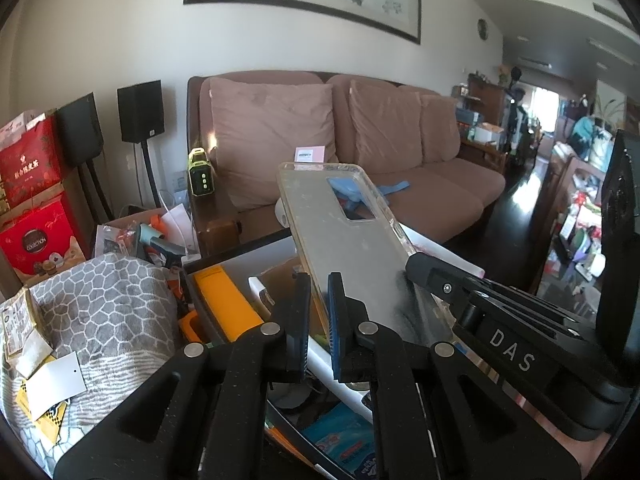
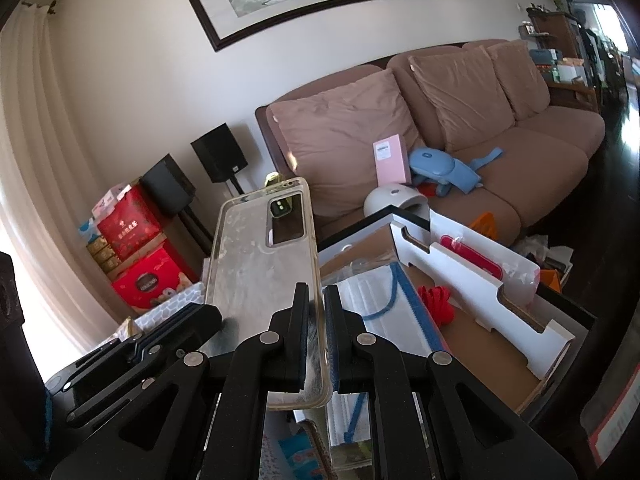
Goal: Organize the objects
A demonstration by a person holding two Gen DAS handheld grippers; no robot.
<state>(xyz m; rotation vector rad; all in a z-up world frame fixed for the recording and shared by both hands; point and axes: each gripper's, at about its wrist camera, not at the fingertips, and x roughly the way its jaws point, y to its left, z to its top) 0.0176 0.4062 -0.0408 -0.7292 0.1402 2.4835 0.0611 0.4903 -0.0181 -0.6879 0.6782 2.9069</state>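
Observation:
A clear, scuffed phone case (image 1: 340,232) with a camera cut-out is held in the air over a cluttered box, gripped from both sides. In the left wrist view my left gripper (image 1: 319,300) is shut on the case's near left edge. My right gripper (image 1: 416,272) reaches in from the right and clamps the opposite edge. In the right wrist view the same phone case (image 2: 256,264) stands tilted. There my right gripper (image 2: 317,312) is shut on its right edge, and the left gripper (image 2: 208,316) meets its lower left edge.
Below lies an open cardboard box (image 2: 500,360) with a white insert (image 2: 480,276), face masks and a red item. An orange box (image 1: 224,304) and a grey patterned cloth (image 1: 104,292) lie to the left. A brown sofa (image 1: 440,188) stands behind, red gift boxes (image 1: 36,236) at far left.

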